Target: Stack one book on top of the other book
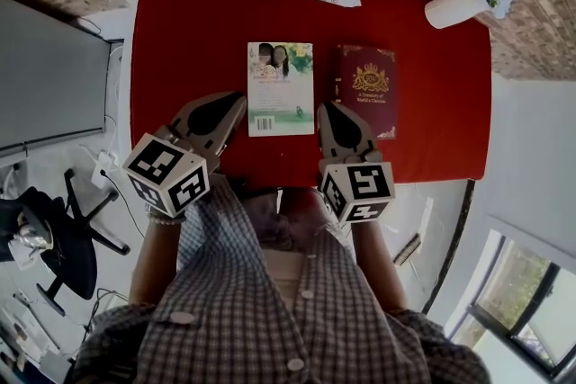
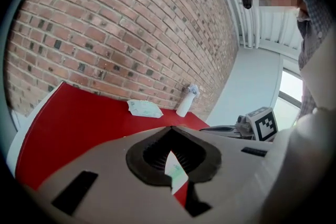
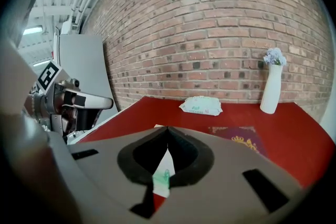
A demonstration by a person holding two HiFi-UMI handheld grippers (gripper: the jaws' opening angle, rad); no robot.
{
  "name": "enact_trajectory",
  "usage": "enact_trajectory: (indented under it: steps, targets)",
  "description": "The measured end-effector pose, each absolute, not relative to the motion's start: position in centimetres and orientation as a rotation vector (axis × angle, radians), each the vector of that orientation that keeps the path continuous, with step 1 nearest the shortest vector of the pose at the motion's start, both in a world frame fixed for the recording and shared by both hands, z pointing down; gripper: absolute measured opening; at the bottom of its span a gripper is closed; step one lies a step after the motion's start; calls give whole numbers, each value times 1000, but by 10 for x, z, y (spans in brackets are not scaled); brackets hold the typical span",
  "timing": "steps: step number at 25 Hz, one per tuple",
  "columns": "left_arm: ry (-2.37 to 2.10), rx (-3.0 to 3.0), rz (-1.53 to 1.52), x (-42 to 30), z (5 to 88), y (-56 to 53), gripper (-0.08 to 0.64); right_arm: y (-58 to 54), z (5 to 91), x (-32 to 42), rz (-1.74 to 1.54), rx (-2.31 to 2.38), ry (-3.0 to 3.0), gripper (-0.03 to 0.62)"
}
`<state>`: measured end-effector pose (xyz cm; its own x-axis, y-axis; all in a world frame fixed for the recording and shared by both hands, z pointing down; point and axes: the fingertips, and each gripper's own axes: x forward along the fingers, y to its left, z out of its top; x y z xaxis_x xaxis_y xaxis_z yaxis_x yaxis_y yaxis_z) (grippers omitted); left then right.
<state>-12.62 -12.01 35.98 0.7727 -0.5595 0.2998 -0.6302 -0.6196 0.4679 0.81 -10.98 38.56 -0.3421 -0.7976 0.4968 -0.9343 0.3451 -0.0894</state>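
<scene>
Fingers are pressed together on both sides, nothing held.

Head view: my left gripper point(image 1: 232, 103) sits off the near left corner of the pale book point(image 1: 280, 88). My right gripper point(image 1: 329, 110) is at the near ends of that one and the maroon book point(image 1: 367, 90). Both books lie flat side by side on the red bench point(image 1: 189, 31), not stacked yet.

Left gripper view: tips closed, nose tipped a bit down, with a sliver of pale book point(image 2: 177, 173) peeking through the gap behind them.

Right gripper view: same deal but tilted steeper, with the maroon book point(image 3: 239, 137) ahead to the right.

My take: open up first, come in low at one book's near edge, pinch it, lift it level, then set it square on the other.
</scene>
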Motion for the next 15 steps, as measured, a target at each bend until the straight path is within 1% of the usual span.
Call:
enact_trajectory:
  steps: [11, 13, 15]
  targets:
    - [-934, 2237, 360, -125, 429, -127, 8, -113, 445, 14, 684, 1450, -2143, 10]
    - [-939, 2212, 411, -124, 441, -129, 8, -112, 453, 10, 717, 1406, -2140, 39]
    - [-916, 2197, 465, -120, 453, -128, 8, -110, 462, 6, 759, 1363, -2129, 92]
